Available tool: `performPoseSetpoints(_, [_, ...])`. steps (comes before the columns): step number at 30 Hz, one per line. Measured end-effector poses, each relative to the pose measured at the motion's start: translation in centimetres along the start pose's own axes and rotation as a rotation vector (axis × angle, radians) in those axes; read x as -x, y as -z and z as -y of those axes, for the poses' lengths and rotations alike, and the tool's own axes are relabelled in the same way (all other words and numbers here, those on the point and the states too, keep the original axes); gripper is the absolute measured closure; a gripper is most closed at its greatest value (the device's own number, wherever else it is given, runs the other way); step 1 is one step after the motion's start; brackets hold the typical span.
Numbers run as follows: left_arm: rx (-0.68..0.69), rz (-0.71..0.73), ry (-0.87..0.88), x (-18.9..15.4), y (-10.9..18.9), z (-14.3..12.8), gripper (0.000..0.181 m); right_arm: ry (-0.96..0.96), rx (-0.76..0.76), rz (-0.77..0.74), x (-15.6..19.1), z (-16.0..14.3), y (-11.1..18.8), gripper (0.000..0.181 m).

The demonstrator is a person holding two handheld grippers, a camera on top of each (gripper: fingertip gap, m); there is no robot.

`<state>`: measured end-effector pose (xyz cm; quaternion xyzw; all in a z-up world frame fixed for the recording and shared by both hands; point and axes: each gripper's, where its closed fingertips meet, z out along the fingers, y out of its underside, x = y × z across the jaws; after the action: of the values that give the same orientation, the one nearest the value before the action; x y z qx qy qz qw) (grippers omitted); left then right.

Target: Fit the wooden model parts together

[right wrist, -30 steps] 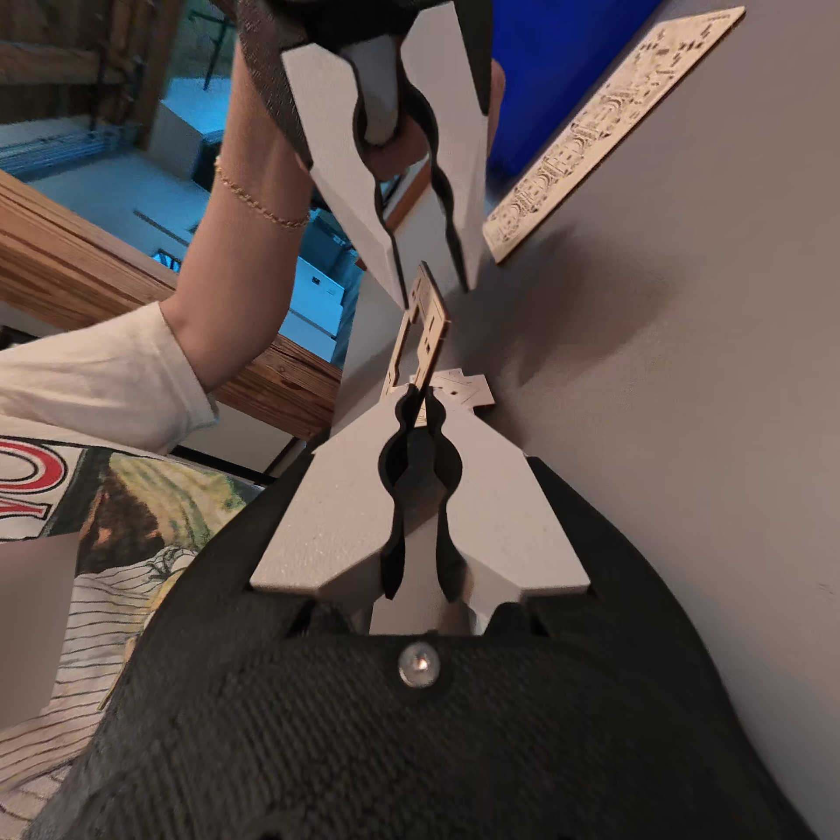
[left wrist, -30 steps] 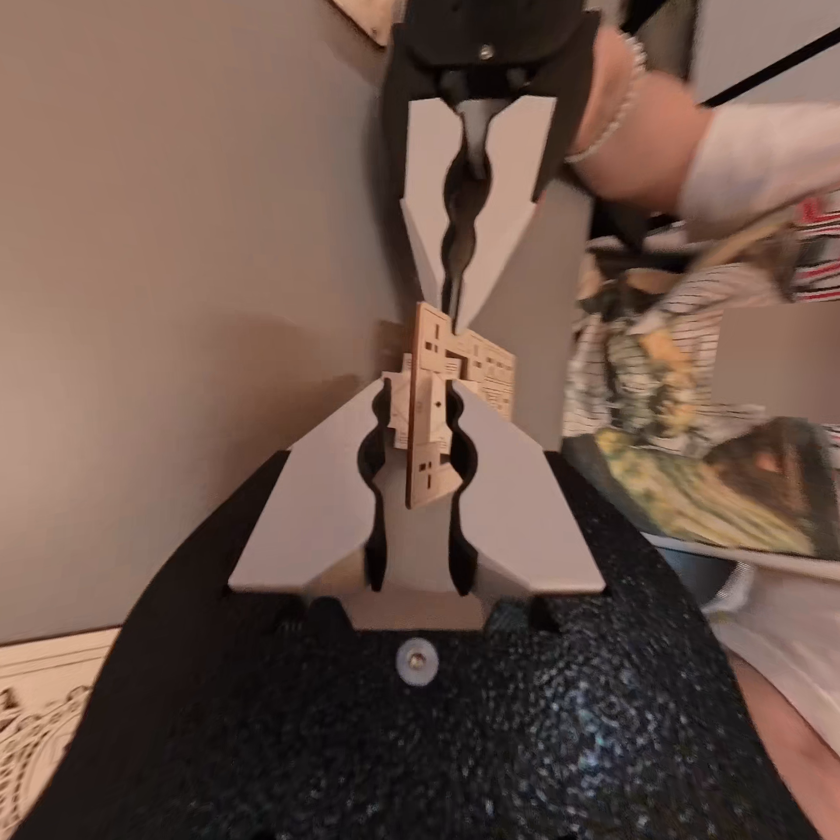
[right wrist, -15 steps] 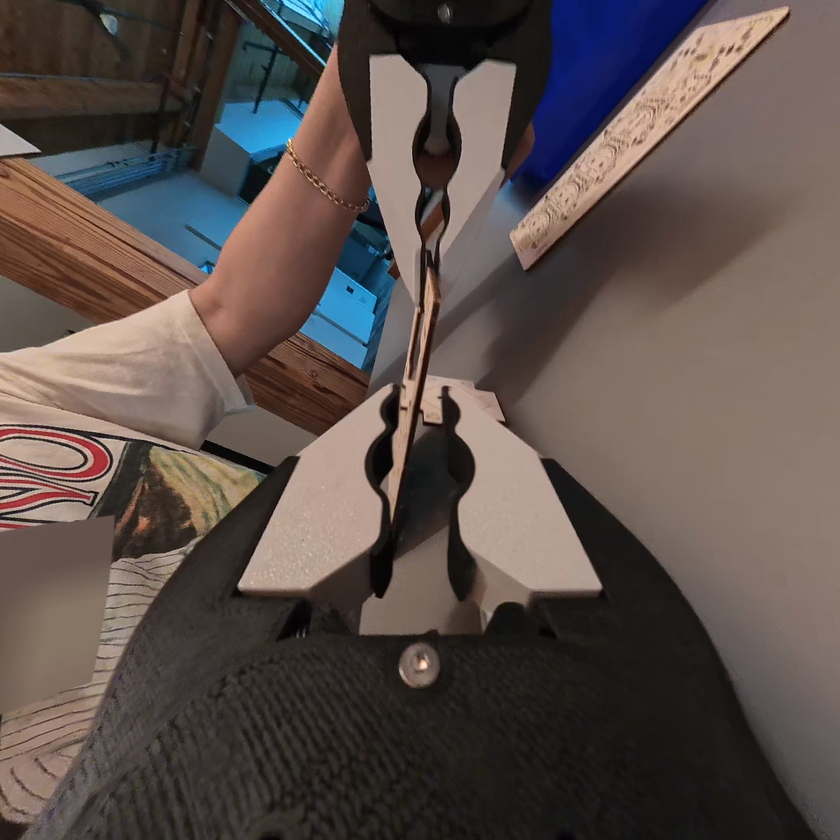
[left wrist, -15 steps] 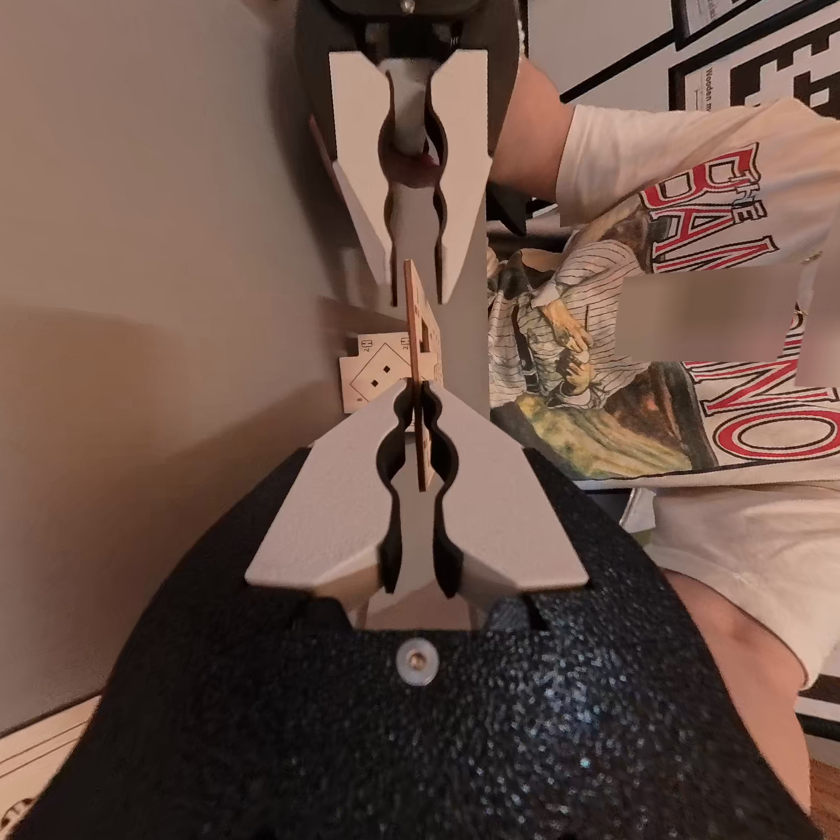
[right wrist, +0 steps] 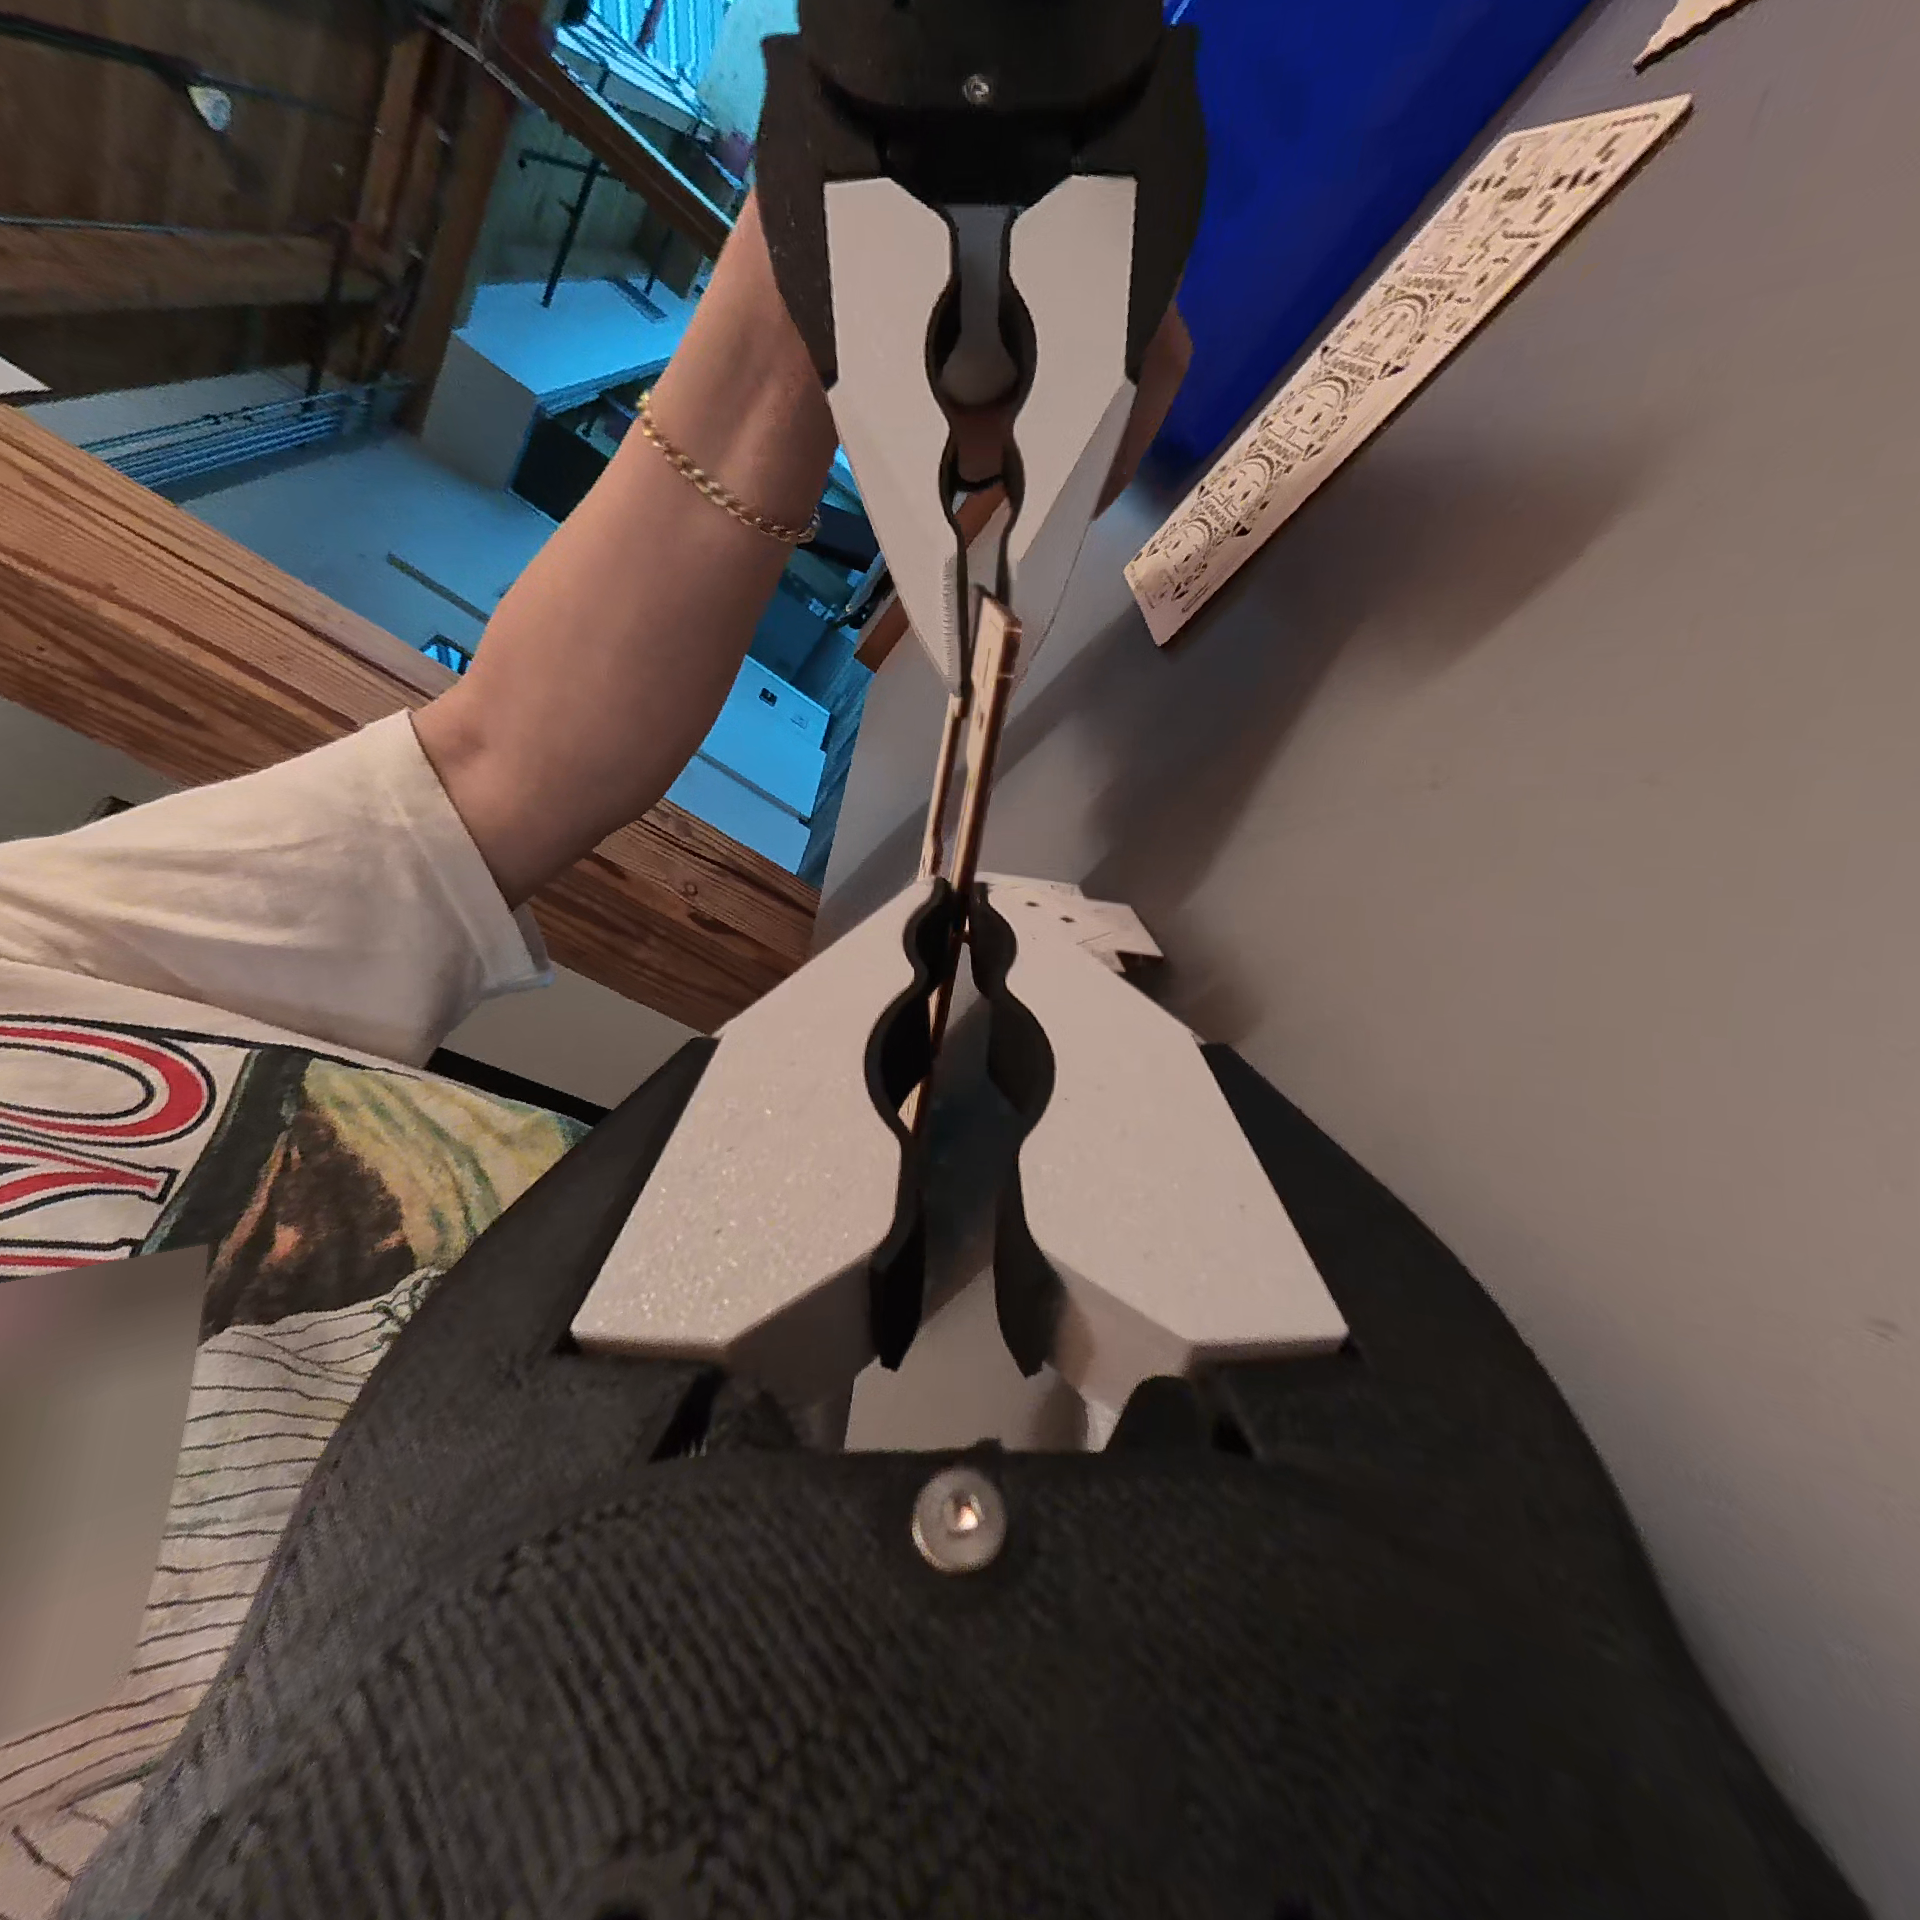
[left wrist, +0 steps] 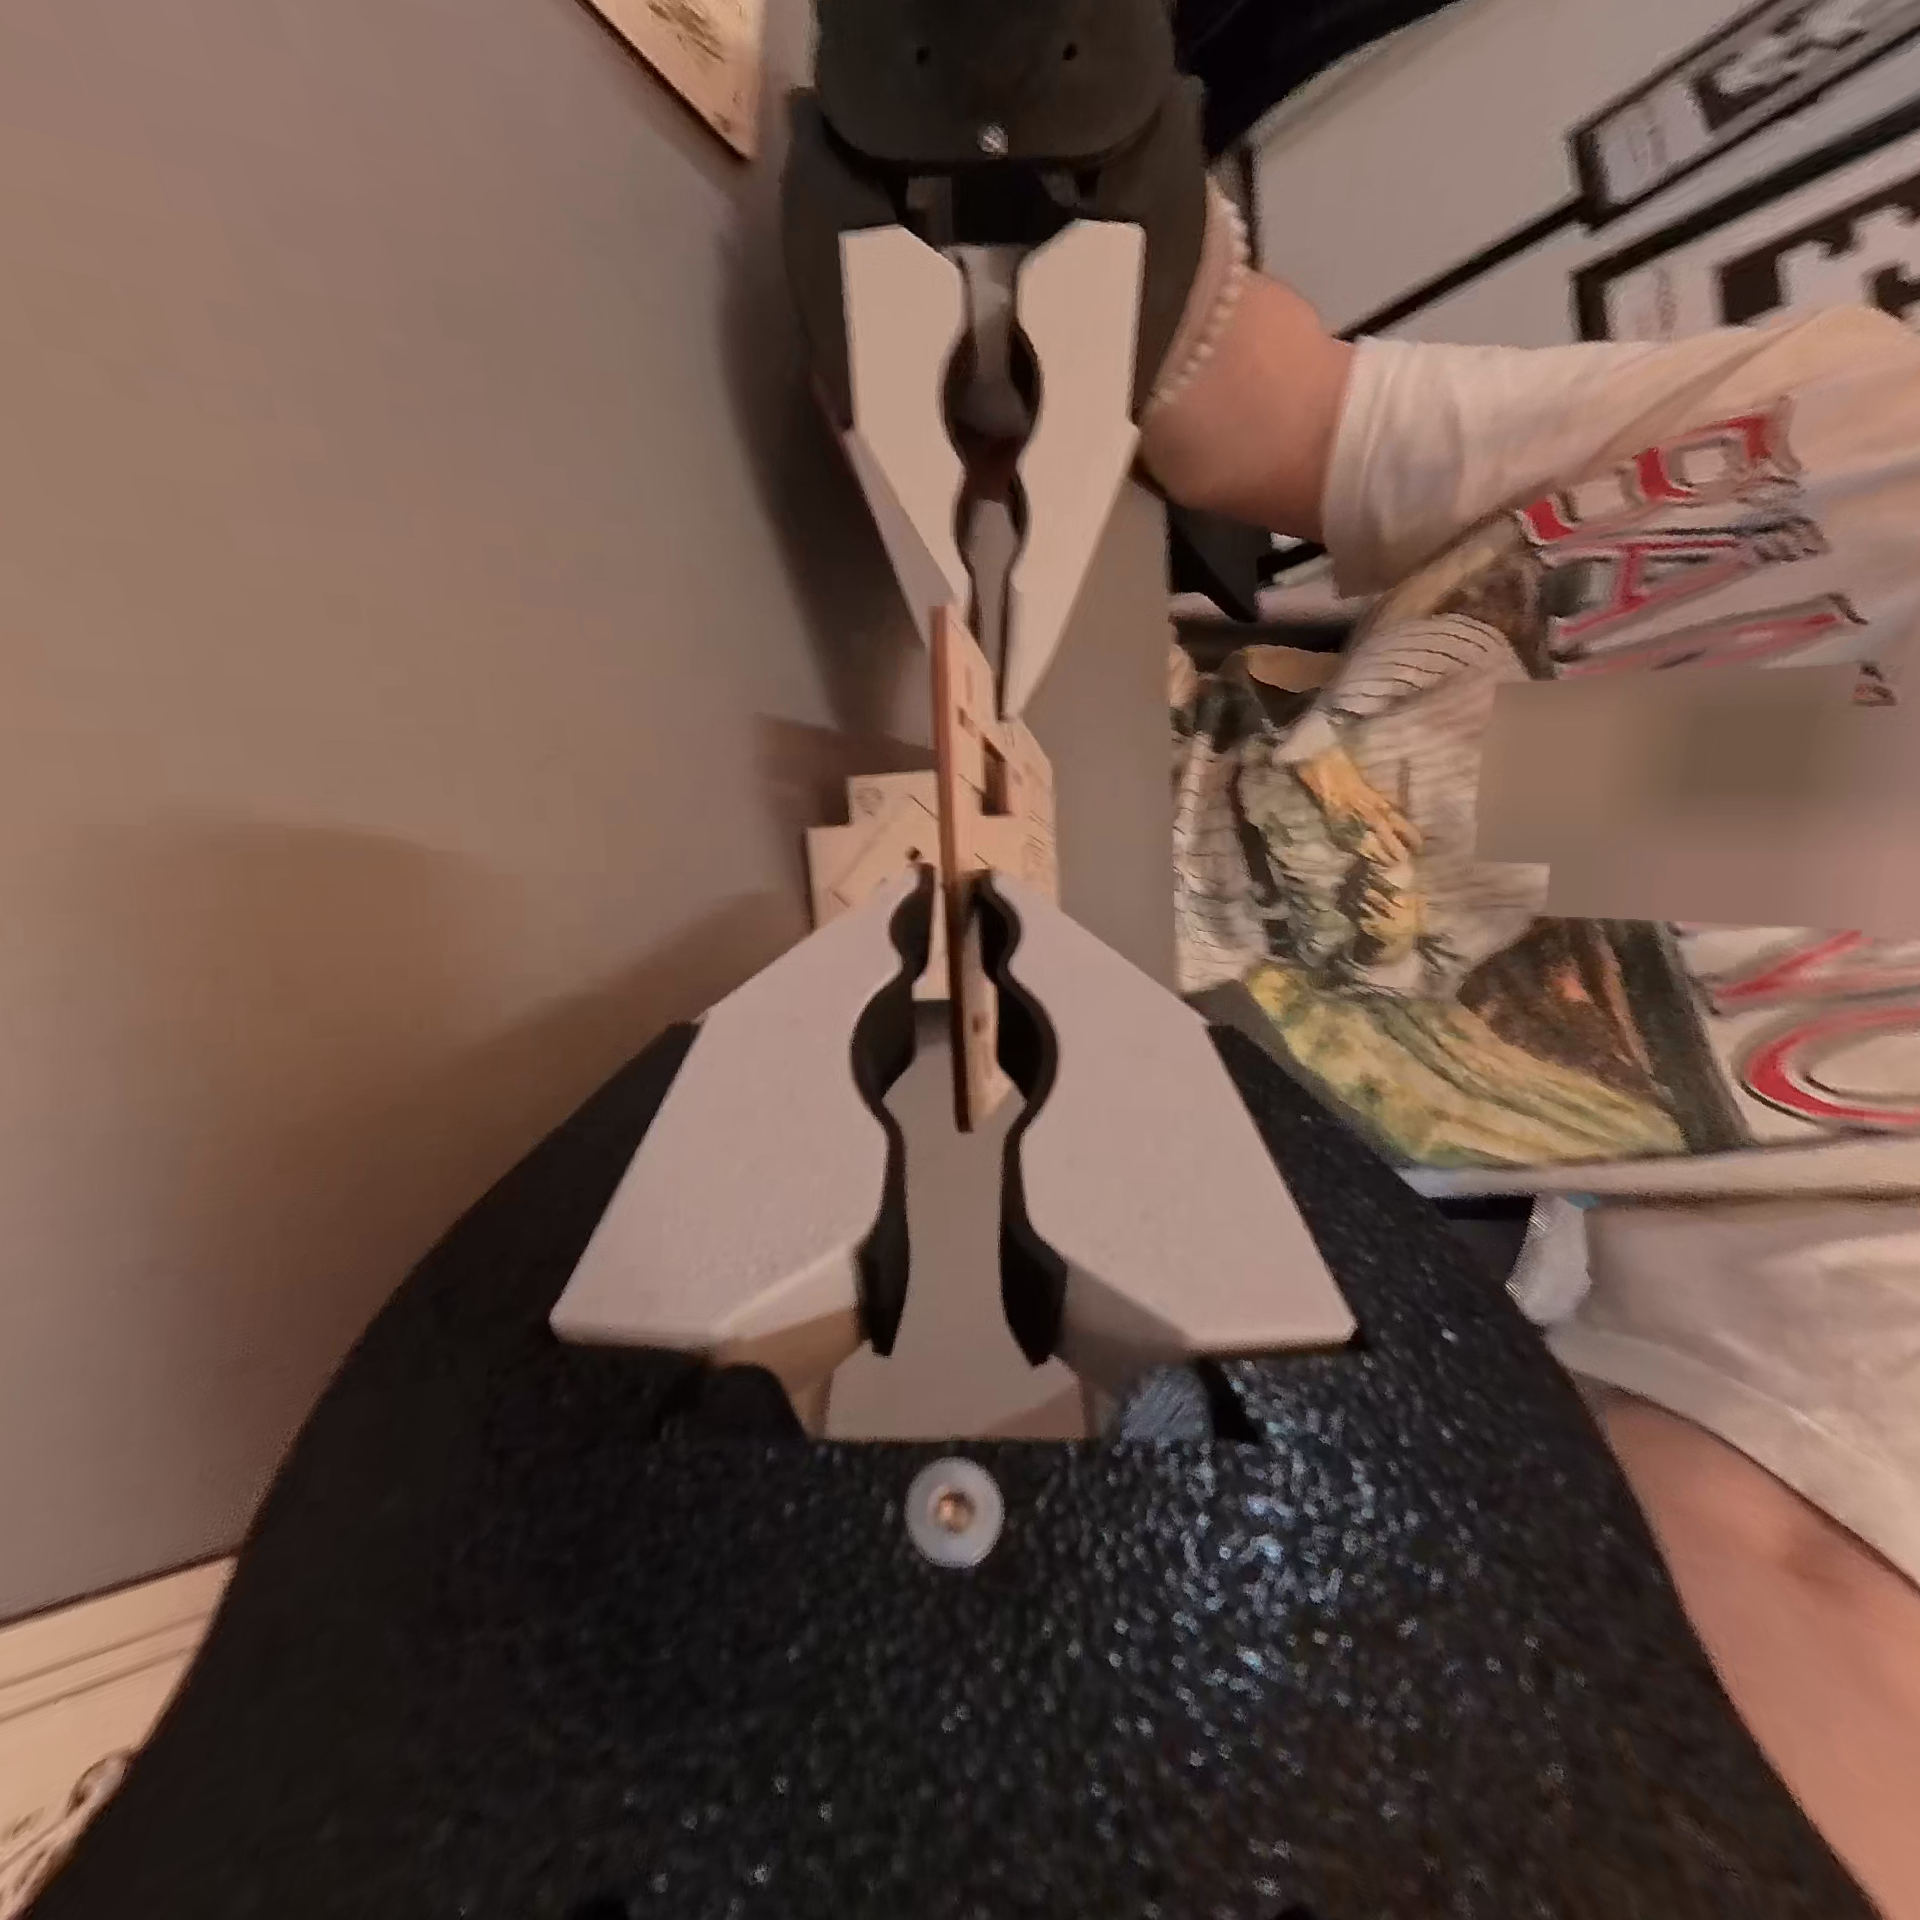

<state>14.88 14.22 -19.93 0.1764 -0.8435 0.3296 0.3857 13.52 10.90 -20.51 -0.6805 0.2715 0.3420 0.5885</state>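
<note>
A thin laser-cut wooden part (left wrist: 948, 748) with cut-outs is seen edge-on, with a second thin piece set against it. It is held above the grey table (left wrist: 416, 520) between both grippers. My left gripper (left wrist: 954, 883) is shut on its near end. My right gripper (left wrist: 987, 665) faces it from the far side, jaws nearly together at the part's other end. In the right wrist view, my right gripper (right wrist: 958, 904) is shut on the same part (right wrist: 971, 769), and the left gripper (right wrist: 985, 665) pinches its far end.
A flat wooden piece (left wrist: 873, 842) lies on the table under the held part and also shows in the right wrist view (right wrist: 1081, 914). Laser-cut wooden sheets (right wrist: 1403, 343) lie farther off on the table (right wrist: 1507, 935). The person's forearm (right wrist: 623, 623) and torso (left wrist: 1455, 935) are close by. Tip to tip, the grippers are about 5 cm apart.
One second ago my right gripper held the part and my left jaws stood open around it. The left then shut on it while the right opened; now both are shut on it.
</note>
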Motion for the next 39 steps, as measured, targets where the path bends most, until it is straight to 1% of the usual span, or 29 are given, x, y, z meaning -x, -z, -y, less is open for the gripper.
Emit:
performPoseSetpoints(1, [-0.02,0.056,0.001,0.6,0.1,0.4,0.159,-0.006,0.001,-0.01,-0.2,0.0,0.0,0.18])
performPoseSetpoints(2, [-0.051,0.109,-0.002,1.0,0.5,0.9,0.148,-0.005,-0.003,-0.024,-0.4,0.1,0.0,0.18])
performPoseSetpoints(3, [-0.094,0.166,-0.009,1.0,1.0,1.5,0.147,-0.005,-0.014,-0.048,-0.7,0.2,0.0,0.18])
performPoseSetpoints(4, [-0.147,0.259,-0.023,1.3,1.7,2.2,0.145,-0.005,-0.031,-0.068,-1.0,0.4,0.1,0.18])
performPoseSetpoints(5, [-0.199,0.378,-0.049,1.5,2.4,2.8,0.138,-0.005,-0.052,-0.086,-1.3,0.8,0.3,0.18])
performPoseSetpoints(7, [-0.254,0.63,-0.126,1.2,3.5,3.1,0.108,-0.008,-0.105,-0.118,-1.7,1.5,0.7,0.18])
performPoseSetpoints(8, [-0.28,0.743,-0.144,0.8,3.9,3.0,0.101,-0.008,-0.127,-0.129,-1.9,1.8,0.8,0.18])
performPoseSetpoints(9, [-0.303,0.806,-0.153,0.2,3.6,2.9,0.097,-0.008,-0.146,-0.145,-2.1,2.0,1.0,0.18])
performPoseSetpoints(11, [-0.351,0.836,-0.121,-0.9,1.9,2.3,0.098,-0.008,-0.174,-0.171,-2.4,2.4,1.2,0.179])
performPoseSetpoints(13, [-0.395,0.871,-0.027,-0.4,0.8,1.5,0.096,-0.01,-0.202,-0.186,-2.6,2.7,1.5,0.179])
performPoseSetpoints(15, [-0.46,0.882,0.071,0.9,0.2,0.8,0.093,-0.006,-0.222,-0.187,-2.6,3.0,1.7,0.179])
performPoseSetpoints(16, [-0.487,0.866,0.114,1.5,0.0,0.5,0.089,-0.002,-0.223,-0.185,-2.5,3.0,1.7,0.179])
performPoseSetpoints(18, [-0.564,0.785,0.17,2.0,-0.6,0.7,0.089,0.005,-0.228,-0.171,-2.2,3.0,1.6,0.18])
performPoseSetpoints(19, [-0.593,0.75,0.182,2.0,-0.7,0.8,0.09,0.01,-0.229,-0.166,-2.1,3.0,1.6,0.18])
performPoseSetpoints(20, [-0.604,0.752,0.189,2.2,-0.6,0.5,0.092,0.018,-0.227,-0.155,-1.9,3.0,1.6,0.18])
performPoseSetpoints(22, [-0.621,0.802,0.201,2.6,0.5,-0.3,0.103,0.027,-0.218,-0.14,-1.6,2.9,1.5,0.18])
performPoseSetpoints(23, [-0.634,0.797,0.209,2.5,0.9,-0.7,0.106,0.028,-0.214,-0.13,-1.5,2.9,1.4,0.18])
performPoseSetpoints(24, [-0.635,0.737,0.217,1.9,0.7,-0.9,0.109,0.025,-0.202,-0.113,-1.3,2.7,1.3,0.18])
performPoseSetpoints(27, [-0.667,0.411,0.217,-1.2,-0.4,-1.1,0.117,-0.008,-0.151,-0.024,-0.4,2.1,1.2,0.181])
performPoseSetpoints(28, [-0.669,0.336,0.181,-2.1,-0.4,-1.5,0.116,-0.014,-0.142,-0.01,-0.3,2.0,1.3,0.181])
performPoseSetpoints(29, [-0.667,0.312,0.133,-2.7,-0.2,-2.0,0.117,-0.013,-0.136,0.019,0.1,2.0,1.4,0.181])
performPoseSetpoints(30, [-0.66,0.358,0.077,-2.6,0.3,-2.7,0.119,-0.011,-0.129,0.068,0.7,2.0,1.6,0.181])
performPoseSetpoints(31, [-0.634,0.45,0.004,-2.1,0.7,-3.4,0.121,-0.015,-0.14,0.111,1.2,2.2,1.9,0.181])
performPoseSetpoints(32, [-0.615,0.572,-0.086,-1.4,1.2,-3.9,0.122,-0.026,-0.145,0.168,1.9,2.3,2.2,0.181])
performPoseSetpoints(33, [-0.603,0.684,-0.177,-0.8,1.5,-4.0,0.122,-0.033,-0.143,0.232,2.6,2.3,2.6,0.181])
performPoseSetpoints(34, [-0.59,0.757,-0.272,-0.7,1.2,-3.9,0.122,-0.031,-0.151,0.269,3.1,2.5,2.9,0.181])
performPoseSetpoints(36, [-0.569,0.847,-0.458,-1.1,-0.3,-3.0,0.124,-0.023,-0.147,0.315,3.6,2.5,3.3,0.18])
performPoseSetpoints(39, [-0.561,1.05,-0.739,-1.4,-1.6,-1.4,0.121,-0.009,-0.125,0.32,3.9,2.1,3.1,0.18])
